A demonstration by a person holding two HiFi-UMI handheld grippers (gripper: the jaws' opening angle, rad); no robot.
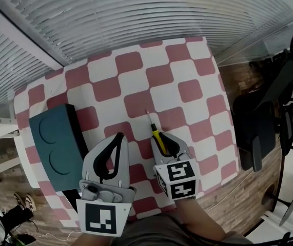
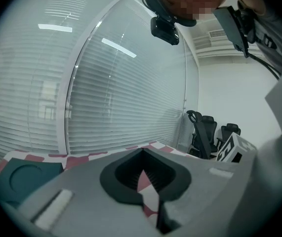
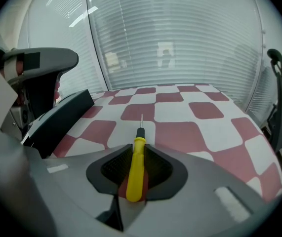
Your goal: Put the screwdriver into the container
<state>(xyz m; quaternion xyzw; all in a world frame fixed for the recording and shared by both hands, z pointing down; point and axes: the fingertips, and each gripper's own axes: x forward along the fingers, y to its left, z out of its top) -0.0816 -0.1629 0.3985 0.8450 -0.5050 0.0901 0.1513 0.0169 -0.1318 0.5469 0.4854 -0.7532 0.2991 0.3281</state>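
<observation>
Your right claw (image 3: 140, 147) is clenched on the screwdriver (image 3: 137, 169): both dark pads press against the sides of its yellow handle, which runs lengthwise between the jaws, with the black collar and thin metal shaft sticking out past the tips and pointing away from you. In the head view the same claw (image 1: 162, 140) is tilted down over the tabletop (image 1: 161, 76), and the screwdriver (image 1: 157, 136) sits over a white square of the red-and-white checked cloth near the middle of the near side; whether its tip touches the cloth cannot be told. Your left claw (image 2: 141, 152) is closed with nothing in it, its tips meeting and only a sliver of checked cloth showing through the gap behind them. In the head view that claw (image 1: 118, 136) sits just to the left of the right one, close beside it but not touching the tool. Further left, near the tabletop's left edge, lies the dark teal container (image 1: 56, 145), with two round recesses pressed into its top; it is apart from the screwdriver, with your left claw between them. White slatted blinds (image 1: 136, 9) run behind the tabletop, and black office chairs (image 1: 259, 122) stand on the wooden floor to the right.
</observation>
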